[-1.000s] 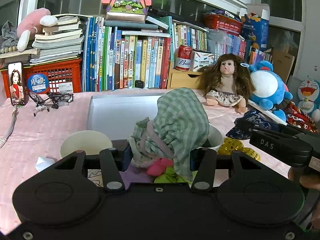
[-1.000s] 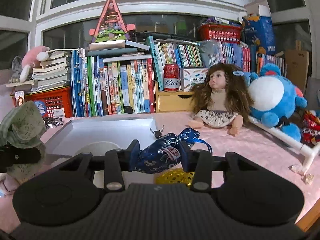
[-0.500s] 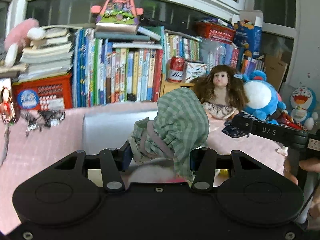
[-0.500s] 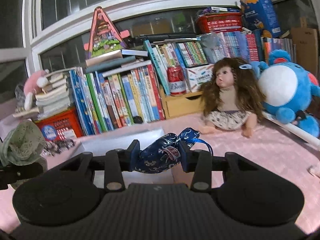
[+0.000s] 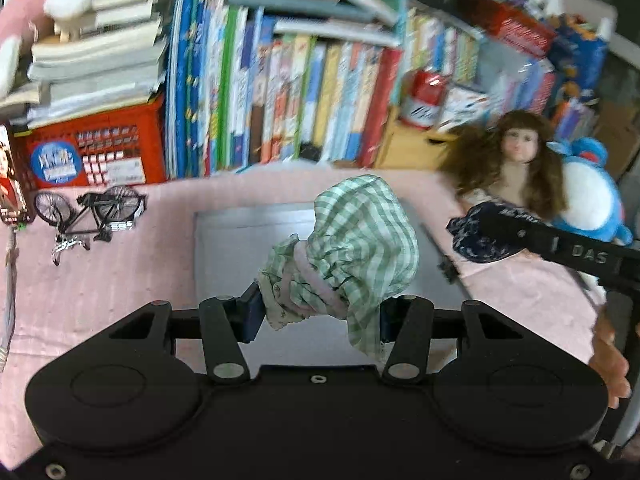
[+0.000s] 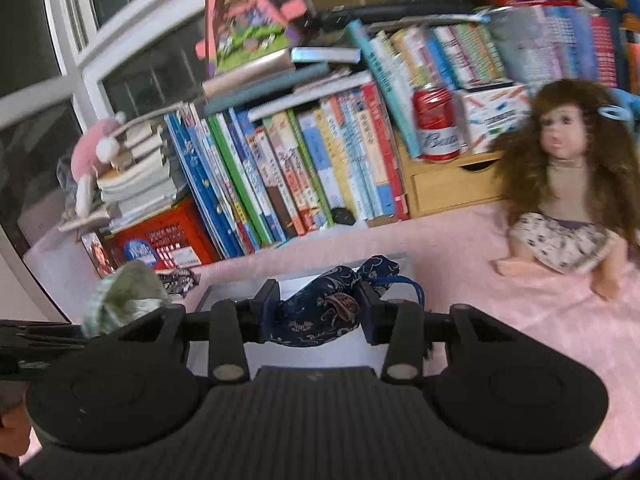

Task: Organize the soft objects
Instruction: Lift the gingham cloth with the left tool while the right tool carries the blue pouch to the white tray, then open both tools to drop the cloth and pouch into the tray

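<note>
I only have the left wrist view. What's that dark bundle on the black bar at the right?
Observer: It's a navy pouch with a blue drawstring, clamped in the right gripper.
Operator: Is anything under it?
Observer: The white tray lies below and behind it; the pouch hangs clear, not touching.
Operator: Does the right view show my green cloth?
Observer: Yes, the cloth shows at its left edge, in the left gripper.
Operator: What stands on top of the books? It's cut off here.
Observer: A pink triangular toy house.
</note>
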`<state>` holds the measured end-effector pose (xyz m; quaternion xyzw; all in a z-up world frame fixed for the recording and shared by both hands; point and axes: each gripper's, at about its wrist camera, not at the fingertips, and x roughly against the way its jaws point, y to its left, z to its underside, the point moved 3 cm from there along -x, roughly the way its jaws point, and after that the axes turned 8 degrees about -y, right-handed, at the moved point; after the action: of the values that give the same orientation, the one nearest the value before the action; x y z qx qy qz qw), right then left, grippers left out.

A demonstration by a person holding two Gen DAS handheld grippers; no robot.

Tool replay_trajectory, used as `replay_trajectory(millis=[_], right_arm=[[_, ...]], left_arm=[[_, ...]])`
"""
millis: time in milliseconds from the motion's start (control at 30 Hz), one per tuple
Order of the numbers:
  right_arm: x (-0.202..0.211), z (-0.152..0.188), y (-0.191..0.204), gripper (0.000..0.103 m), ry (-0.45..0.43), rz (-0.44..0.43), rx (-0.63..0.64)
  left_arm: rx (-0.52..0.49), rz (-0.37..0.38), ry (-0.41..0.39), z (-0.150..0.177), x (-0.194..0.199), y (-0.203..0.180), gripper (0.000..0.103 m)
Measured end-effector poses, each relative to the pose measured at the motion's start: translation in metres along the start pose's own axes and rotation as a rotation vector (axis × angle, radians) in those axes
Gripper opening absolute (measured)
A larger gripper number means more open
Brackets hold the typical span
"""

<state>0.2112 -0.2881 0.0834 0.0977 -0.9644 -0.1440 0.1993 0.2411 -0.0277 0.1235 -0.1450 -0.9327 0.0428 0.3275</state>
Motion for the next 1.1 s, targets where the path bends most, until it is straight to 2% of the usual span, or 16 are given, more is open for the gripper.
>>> replay_trajectory(millis=[200, 367, 533, 767, 1100], right_arm=[[-0.054, -0.001, 0.006, 0.046, 0.101, 0.016, 0.020], [-0.091, 0.014, 0.003, 0.046, 0.188, 0.049, 0.021], [-0.114, 0.030, 0.001, 0.047, 0.259, 0.056, 0.029], [-0.126, 0.044, -0.008, 0.047, 0.335, 0.060, -0.010], [-0.141, 0.057, -0.026, 0.048, 0.475, 0.091, -0.133]], left_arm=[[0.047, -0.064, 0.101, -0.011, -0.058, 0.020, 0.049], [0.070, -0.115, 0.187, -0.009, -0.101, 0.032, 0.049], [0.126, -0.133, 0.267, 0.000, -0.134, 0.043, 0.049], [0.107, -0.151, 0.310, 0.012, -0.151, 0.042, 0.049], [0.157, -0.154, 0.366, 0.020, -0.166, 0.047, 0.051]])
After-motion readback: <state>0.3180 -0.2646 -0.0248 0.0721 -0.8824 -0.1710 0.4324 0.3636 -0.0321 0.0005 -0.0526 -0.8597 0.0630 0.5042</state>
